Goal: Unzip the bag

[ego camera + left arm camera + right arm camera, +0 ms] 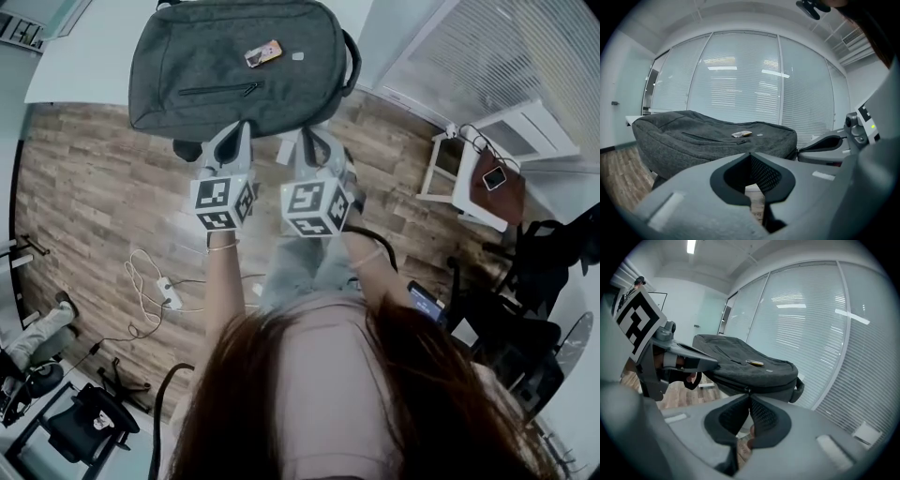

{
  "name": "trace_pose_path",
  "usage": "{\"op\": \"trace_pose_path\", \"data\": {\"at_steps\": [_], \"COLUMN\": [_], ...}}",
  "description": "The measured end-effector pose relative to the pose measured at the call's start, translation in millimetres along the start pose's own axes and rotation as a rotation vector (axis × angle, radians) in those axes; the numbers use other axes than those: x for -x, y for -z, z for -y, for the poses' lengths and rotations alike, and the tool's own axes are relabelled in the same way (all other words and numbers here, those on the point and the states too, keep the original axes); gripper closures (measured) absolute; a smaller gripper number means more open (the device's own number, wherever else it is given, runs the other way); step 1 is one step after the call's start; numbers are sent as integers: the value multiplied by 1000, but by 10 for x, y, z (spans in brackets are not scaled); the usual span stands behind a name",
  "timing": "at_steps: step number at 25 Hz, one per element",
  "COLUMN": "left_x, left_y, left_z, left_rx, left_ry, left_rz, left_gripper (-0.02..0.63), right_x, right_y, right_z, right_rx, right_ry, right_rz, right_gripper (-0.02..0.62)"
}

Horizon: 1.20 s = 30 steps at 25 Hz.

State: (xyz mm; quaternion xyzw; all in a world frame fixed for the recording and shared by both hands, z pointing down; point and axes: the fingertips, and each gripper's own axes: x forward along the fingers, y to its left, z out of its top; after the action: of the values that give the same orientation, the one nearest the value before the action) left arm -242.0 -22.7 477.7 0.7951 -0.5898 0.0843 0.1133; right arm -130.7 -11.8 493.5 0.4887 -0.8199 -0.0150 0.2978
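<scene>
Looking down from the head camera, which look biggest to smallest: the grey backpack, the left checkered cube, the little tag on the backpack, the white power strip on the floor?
1. Grey backpack, by far.
2. Left checkered cube, though it sits nearer the camera.
3. Tag and power strip look about alike, so they stay unranked.

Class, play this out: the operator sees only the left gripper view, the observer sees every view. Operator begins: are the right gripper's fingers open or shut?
Observer: Shut; the right gripper has its tips together on nothing.
Operator: Where is the main zip's pull?
Observer: The right gripper view shows what looks like a small pull on the backpack side seam facing it.
Operator: Which end has the handle?
Observer: The end on the person's right; handle.
</scene>
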Motion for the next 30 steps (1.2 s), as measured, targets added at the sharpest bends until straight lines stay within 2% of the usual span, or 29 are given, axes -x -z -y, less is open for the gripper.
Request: {"op": "trace_pose_path", "data": {"at_steps": [21, 30], "left_x": [-18, -1], "left_y": [17, 2], "left_z": [-1, 10], "left_rx": [2, -7], "left_ry": [-3, -1], "left_rz": [11, 12], "left_gripper": [597, 597], "right_x": [-126, -170], "right_y": [39, 7], "right_z": [576, 842], "right_rx": [2, 34], "right_ry": [-11, -1], "right_rz": [11, 17], "right_gripper": [584, 583]}}
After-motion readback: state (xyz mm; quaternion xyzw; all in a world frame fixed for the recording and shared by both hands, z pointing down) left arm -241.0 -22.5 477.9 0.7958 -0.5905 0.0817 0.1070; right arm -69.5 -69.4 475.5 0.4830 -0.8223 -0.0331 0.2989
